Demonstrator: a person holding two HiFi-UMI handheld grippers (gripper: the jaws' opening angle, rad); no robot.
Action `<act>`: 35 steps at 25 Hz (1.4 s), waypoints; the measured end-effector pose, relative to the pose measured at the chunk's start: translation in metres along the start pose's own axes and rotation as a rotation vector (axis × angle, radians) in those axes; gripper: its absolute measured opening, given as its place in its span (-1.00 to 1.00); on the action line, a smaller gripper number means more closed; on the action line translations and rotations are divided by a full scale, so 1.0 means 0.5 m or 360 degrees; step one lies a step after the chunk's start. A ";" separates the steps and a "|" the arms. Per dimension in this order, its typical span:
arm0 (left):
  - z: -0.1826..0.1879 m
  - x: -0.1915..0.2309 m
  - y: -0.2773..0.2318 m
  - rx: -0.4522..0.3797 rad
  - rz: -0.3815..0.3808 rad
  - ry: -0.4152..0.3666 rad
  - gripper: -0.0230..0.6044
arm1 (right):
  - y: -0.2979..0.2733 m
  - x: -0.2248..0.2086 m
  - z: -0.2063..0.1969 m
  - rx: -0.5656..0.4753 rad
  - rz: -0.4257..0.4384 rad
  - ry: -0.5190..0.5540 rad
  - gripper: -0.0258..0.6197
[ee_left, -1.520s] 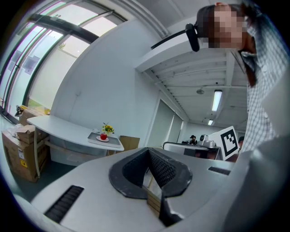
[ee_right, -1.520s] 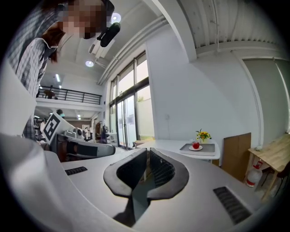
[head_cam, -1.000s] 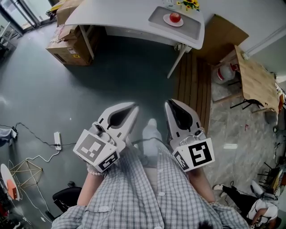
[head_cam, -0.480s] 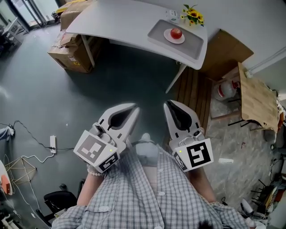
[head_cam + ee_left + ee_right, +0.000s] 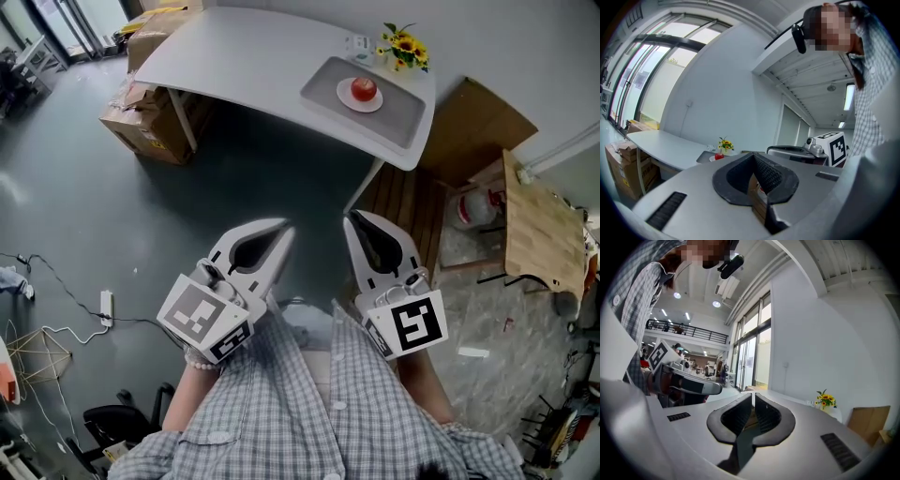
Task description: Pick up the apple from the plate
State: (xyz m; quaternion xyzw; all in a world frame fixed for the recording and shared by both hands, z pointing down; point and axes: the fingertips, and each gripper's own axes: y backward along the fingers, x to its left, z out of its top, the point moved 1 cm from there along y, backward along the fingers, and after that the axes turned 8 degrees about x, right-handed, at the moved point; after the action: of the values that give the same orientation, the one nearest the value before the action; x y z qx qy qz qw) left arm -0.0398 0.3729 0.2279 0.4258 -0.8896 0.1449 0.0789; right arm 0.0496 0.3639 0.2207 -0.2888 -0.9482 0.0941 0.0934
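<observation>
**Approach stage.** The left tool (image 5: 280, 228) and right tool (image 5: 352, 218) are hanging side by side, low in front of the person's checked shirt (image 5: 309, 403). Each has its jaws pressed together, and the gripper views are showing nothing between them. The apple (image 5: 364, 89) is sitting on a small plate (image 5: 346, 97) inside a grey tray (image 5: 322, 93). The tray is lying at the far end of the curved white tabletop (image 5: 234, 52), just beside the sunflowers (image 5: 405, 45) and well apart from both tools. Judged step: closing that gap. Good practice would be spreading one tool's jaws before arriving. The jaws should then be straddling the apple at its widest girth while staying clear of the flowers and the plate rim.
</observation>
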 end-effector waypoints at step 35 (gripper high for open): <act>0.137 0.338 -0.340 0.0159 -0.0362 -0.0030 -0.90 | -0.324 -0.284 0.010 0.0119 -0.0396 -0.0156 -0.82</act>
State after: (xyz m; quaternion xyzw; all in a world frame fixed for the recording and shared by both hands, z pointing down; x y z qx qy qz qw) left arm -0.0139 0.1251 0.2402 0.5286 -0.8280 0.1753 0.0652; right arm 0.0783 0.1507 0.2360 -0.1604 -0.9759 0.1311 0.0686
